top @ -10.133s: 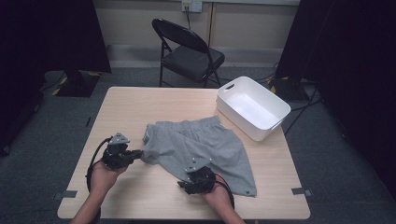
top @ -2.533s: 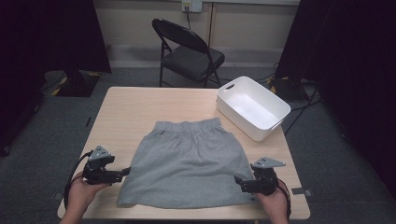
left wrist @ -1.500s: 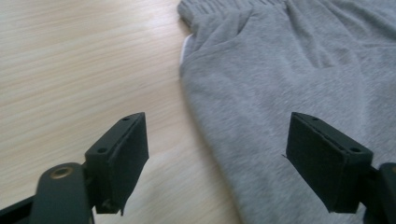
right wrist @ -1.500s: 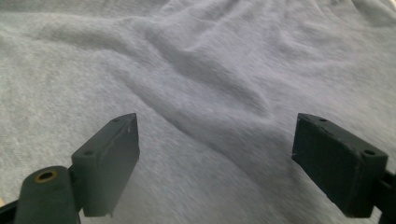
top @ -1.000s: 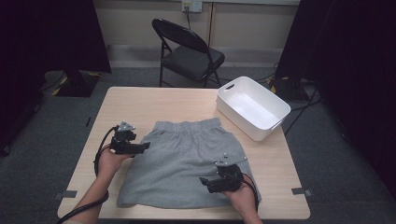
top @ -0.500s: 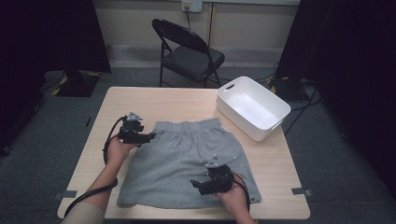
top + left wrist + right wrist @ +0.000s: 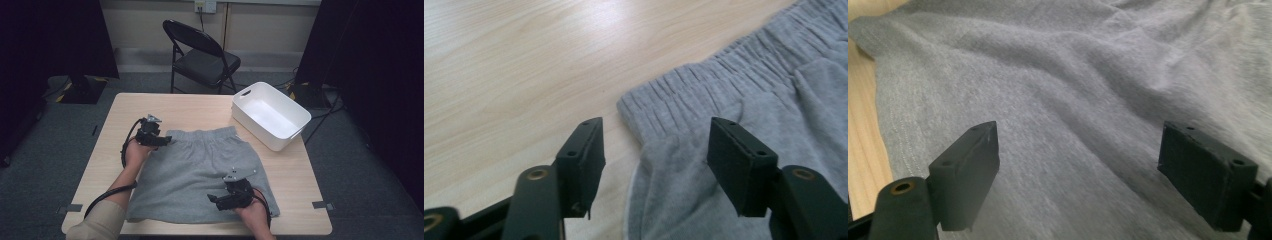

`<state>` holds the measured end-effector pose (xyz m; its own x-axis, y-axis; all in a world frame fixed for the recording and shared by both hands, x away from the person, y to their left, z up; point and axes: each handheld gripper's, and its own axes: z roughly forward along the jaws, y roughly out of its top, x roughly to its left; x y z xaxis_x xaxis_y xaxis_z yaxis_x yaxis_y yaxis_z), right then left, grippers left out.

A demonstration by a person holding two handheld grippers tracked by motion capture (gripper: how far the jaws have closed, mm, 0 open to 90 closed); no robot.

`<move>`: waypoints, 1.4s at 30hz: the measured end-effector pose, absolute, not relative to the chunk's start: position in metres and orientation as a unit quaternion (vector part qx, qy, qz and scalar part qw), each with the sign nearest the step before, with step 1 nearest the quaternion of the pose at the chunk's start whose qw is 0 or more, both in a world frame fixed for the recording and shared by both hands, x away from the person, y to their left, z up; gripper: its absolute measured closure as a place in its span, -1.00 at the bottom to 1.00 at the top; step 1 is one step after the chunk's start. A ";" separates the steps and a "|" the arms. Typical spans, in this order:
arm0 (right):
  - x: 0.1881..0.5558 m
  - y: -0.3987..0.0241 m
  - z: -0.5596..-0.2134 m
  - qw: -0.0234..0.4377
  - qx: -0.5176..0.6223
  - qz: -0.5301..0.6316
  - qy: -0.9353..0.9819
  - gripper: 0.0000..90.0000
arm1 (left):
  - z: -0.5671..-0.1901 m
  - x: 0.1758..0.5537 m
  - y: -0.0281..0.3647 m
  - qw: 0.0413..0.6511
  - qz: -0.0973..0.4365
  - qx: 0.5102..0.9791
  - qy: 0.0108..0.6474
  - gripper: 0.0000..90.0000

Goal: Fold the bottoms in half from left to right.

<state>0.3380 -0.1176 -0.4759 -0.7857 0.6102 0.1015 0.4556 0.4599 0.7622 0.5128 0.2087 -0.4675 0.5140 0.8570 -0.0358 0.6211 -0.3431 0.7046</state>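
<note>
Grey shorts [image 7: 200, 175] laid flat on the bench [image 7: 200, 107].
The left gripper [image 7: 654, 150], released though its jaws have just been closing, is positioned at the 10 o'clock waistband corner; the right gripper [image 7: 1078, 170], released, is held above the 5 o'clock hem area.

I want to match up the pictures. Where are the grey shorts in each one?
High view: grey shorts lie flat mid-table, toward the near edge.
Left gripper view: right half, stretchy waistband corner ahead of the tool.
Right gripper view: cloth across nearly the whole picture.
Shared landmark: the light wooden table beside the cloth.
</note>
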 end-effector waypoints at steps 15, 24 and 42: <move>0.339 -0.126 -0.472 0.096 0.316 0.422 0.844 -0.63 | -0.478 0.520 0.194 0.317 0.169 0.811 0.461 0.02; 0.338 -0.119 -0.474 0.092 0.310 0.417 0.849 -0.62 | -0.485 0.518 0.195 0.300 0.148 0.824 0.457 0.16; 0.336 -0.084 -0.468 0.062 0.305 0.438 0.843 -0.58 | -0.477 0.519 0.190 0.281 0.124 0.826 0.472 0.76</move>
<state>0.3358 -0.0840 -0.4680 -0.8066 0.5685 0.1617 0.4591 0.4304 0.7771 0.5195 0.1898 -0.4771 0.5231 0.8501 -0.0610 0.7112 -0.3960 0.5809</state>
